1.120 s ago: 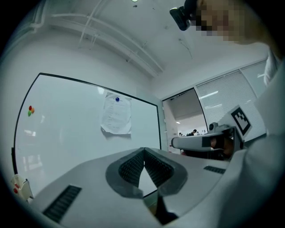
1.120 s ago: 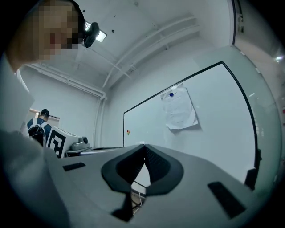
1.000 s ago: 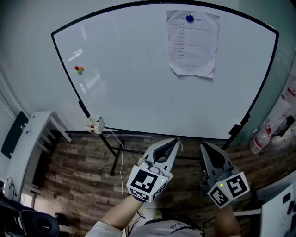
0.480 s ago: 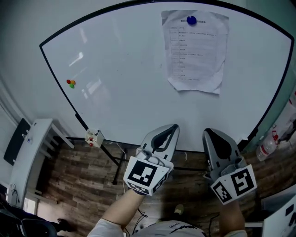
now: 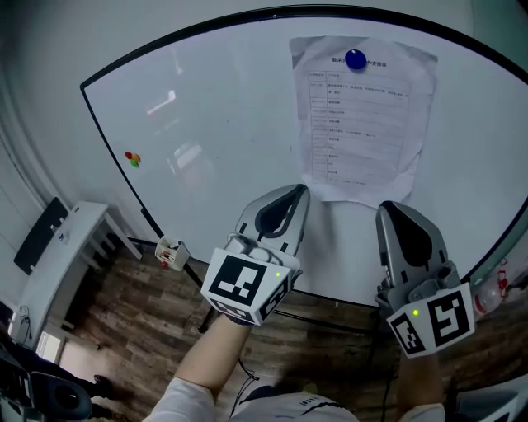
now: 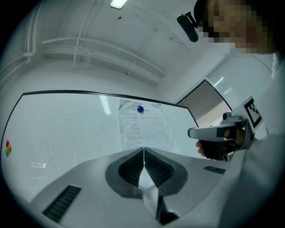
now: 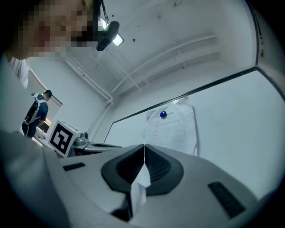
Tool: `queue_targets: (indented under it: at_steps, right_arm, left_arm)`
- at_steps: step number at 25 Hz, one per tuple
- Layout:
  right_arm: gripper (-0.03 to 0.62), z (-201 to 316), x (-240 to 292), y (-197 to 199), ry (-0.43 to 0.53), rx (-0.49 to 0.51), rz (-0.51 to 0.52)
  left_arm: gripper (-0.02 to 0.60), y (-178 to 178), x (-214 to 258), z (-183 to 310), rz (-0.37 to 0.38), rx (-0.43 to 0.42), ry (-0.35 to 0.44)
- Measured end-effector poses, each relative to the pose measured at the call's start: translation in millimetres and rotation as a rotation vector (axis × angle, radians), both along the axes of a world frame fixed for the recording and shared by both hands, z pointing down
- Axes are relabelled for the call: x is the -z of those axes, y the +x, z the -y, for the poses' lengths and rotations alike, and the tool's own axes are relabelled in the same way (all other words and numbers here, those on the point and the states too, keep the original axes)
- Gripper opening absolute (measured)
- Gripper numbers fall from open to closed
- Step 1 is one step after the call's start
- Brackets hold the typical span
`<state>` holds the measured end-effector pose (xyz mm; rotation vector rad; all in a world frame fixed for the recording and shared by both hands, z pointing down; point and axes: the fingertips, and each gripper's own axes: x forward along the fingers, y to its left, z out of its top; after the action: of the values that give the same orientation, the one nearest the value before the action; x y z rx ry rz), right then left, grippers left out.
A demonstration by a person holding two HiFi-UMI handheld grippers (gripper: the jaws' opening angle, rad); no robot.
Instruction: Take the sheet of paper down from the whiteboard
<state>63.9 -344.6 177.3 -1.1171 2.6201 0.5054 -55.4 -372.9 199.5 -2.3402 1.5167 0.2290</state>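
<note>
Both tongs, my left gripper (image 5: 297,192) and right gripper (image 5: 393,209), are clenched empty at six o'clock of the sheet of paper (image 5: 363,115), pinned at one o'clock on the whiteboard (image 5: 214,124).

Office or meeting room: the setting is indicated by a large freestanding whiteboard (image 5: 223,124), to which a printed sheet of paper (image 5: 363,124) is pinned by a blue magnet (image 5: 355,59). Below it, wood-plank flooring (image 5: 132,321) and a white table (image 5: 62,264) are seen. Overhead, exposed pipes (image 6: 102,55) and a ceiling light (image 6: 118,3) are shown against white-painted surfaces.
</note>
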Motion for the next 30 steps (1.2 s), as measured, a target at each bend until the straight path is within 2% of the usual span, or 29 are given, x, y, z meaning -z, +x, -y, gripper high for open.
queue_targets:
  at_steps: [4, 12, 13, 15, 17, 24, 30]
  right_arm:
    - [0.014, 15, 19, -8, 0.039, -0.002, -0.024]
    - [0.014, 33, 52, -31, 0.113, -0.077, -0.056]
    - [0.014, 35, 56, -33, 0.122, -0.088, -0.061]
    - [0.015, 39, 63, -37, 0.138, -0.111, -0.072]
    - [0.015, 45, 68, -40, 0.151, -0.136, -0.084]
    - [0.017, 54, 86, -41, 0.196, -0.202, -0.112]
    - [0.022, 61, 103, -41, 0.238, -0.242, -0.137]
  left_arm:
    - [0.017, -13, 29, 21, 0.013, 0.008, 0.027]
    - [0.019, -19, 69, 53, 0.035, -0.057, 0.054]
    - [0.033, -20, 74, 57, 0.035, -0.065, 0.054]
    - [0.103, -23, 81, 66, 0.031, -0.076, 0.046]
    - [0.127, -23, 85, 72, 0.032, -0.085, 0.039]
    - [0.127, -14, 90, 80, 0.051, -0.136, 0.04]
    - [0.126, -16, 93, 84, 0.022, -0.137, 0.03]
